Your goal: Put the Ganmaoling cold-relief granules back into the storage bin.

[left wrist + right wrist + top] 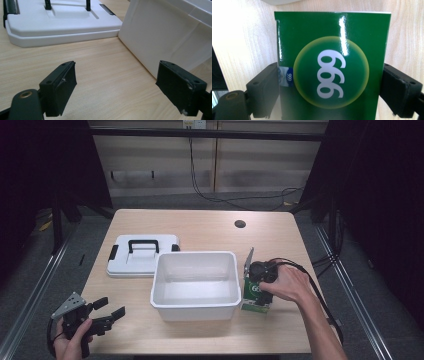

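Observation:
A green box [255, 300] printed with a white "999" in a pale circle [332, 75] stands on the table just right of the white bin [195, 255]. My right gripper [261, 289] comes down on it from above under the hand. In the right gripper view the right gripper [330, 83] has a black jaw pressed against each side of the box. At the table's front left corner my left gripper [114, 316] is held open just above the wood. In the left gripper view the left gripper [117, 75] has nothing between its jaws and faces the bin's wall [162, 32].
A white lid [142, 262] with a black handle and latches lies flat left of the bin, also ahead of the left gripper [62, 22]. A round cable hole [240, 224] sits near the table's far edge. Bare wood lies in front of the bin.

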### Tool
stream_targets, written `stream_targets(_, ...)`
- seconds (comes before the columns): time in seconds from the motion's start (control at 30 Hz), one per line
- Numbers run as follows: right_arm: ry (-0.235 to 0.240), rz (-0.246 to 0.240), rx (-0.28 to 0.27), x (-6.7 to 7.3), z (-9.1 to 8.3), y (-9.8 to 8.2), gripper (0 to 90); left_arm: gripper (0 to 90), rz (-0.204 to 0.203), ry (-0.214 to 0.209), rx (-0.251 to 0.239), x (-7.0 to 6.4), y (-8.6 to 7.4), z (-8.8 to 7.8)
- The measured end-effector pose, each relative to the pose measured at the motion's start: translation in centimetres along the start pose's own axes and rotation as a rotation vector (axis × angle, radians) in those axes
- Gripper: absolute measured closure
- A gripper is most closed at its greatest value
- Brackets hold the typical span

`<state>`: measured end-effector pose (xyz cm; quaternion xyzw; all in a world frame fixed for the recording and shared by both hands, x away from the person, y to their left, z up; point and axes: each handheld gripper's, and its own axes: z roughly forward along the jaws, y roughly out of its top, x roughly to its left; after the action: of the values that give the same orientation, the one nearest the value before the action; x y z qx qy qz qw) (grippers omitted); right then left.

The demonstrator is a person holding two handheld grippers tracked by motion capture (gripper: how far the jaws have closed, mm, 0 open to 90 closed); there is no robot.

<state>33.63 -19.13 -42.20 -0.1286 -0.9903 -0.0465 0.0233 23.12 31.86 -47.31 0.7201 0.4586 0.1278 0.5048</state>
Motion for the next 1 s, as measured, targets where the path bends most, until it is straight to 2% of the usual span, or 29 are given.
stream_targets(0.1,0.002,0.011,0.011,0.08,0.10,0.07,12.1,15.9,-0.001,0.000,-0.001,0.01,0.00,-0.01)
stream_targets(0.3,-0.012,-0.011,0.015,0.07,0.67,0.28,12.1,15.9,0.001,0.000,-0.001,0.02,0.02,-0.03)
stream_targets(0.33,-0.009,0.005,0.024,0.20,0.69,0.33,12.2,15.9,0.001,0.000,-0.001,0.01,0.02,-0.03)
stream_targets(0.53,-0.002,0.008,0.026,0.06,0.65,0.34,15.2,15.9,0.000,-0.001,0.000,0.02,0.02,-0.03)
stream_targets(0.7,-0.005,0.002,0.074,0.18,0.55,0.73,15.9,15.9,-0.002,0.003,-0.003,0.03,0.01,-0.11)
stream_targets(0.87,0.015,0.015,0.089,0.14,0.33,0.84,16.0,15.9,0.000,0.001,-0.005,0.01,0.02,-0.09)
stream_targets(1.0,0.023,0.026,0.081,0.07,-0.08,0.50,16.0,15.9,0.001,0.001,-0.005,0.02,0.04,-0.09)
